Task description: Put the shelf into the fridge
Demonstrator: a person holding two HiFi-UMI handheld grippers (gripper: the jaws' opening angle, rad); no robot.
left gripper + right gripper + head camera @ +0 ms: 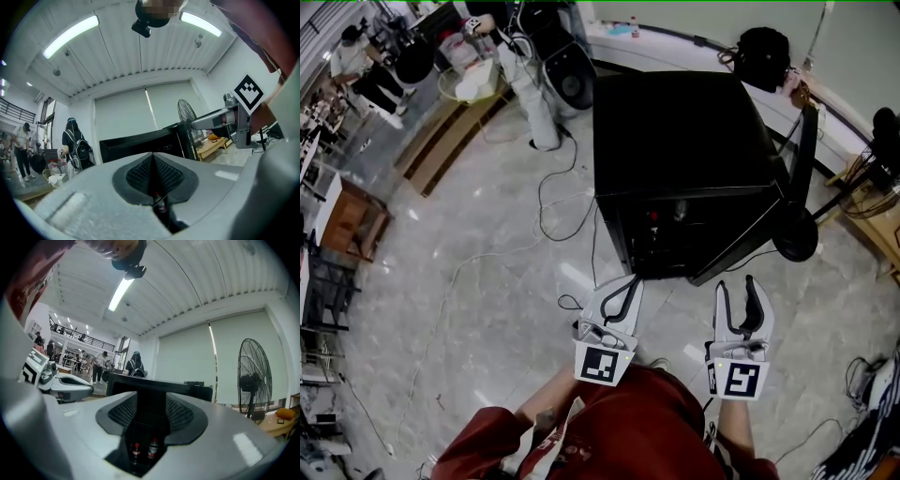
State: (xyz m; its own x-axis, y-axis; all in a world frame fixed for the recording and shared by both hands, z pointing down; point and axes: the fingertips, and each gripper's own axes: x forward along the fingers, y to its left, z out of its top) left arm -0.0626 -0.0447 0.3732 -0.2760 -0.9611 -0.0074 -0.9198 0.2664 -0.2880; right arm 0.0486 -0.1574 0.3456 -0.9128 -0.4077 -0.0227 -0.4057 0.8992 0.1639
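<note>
A black fridge (684,159) stands on the marble floor just ahead of me, its front facing me and its door (741,251) swung open to the right. Bottles (144,449) stand low inside it. I cannot make out a shelf in any view. My left gripper (630,281) hovers before the fridge's lower front with its pads (140,176) pressed together and nothing between them. To its right, my right gripper (742,289) stands open and empty, and the fridge (140,383) shows through the gap between its jaws.
A standing fan (797,234) is close to the fridge's right side. Cables (553,197) trail over the floor at the left. A white machine (534,103) and a wooden bench (450,141) lie further back left, with people beyond them.
</note>
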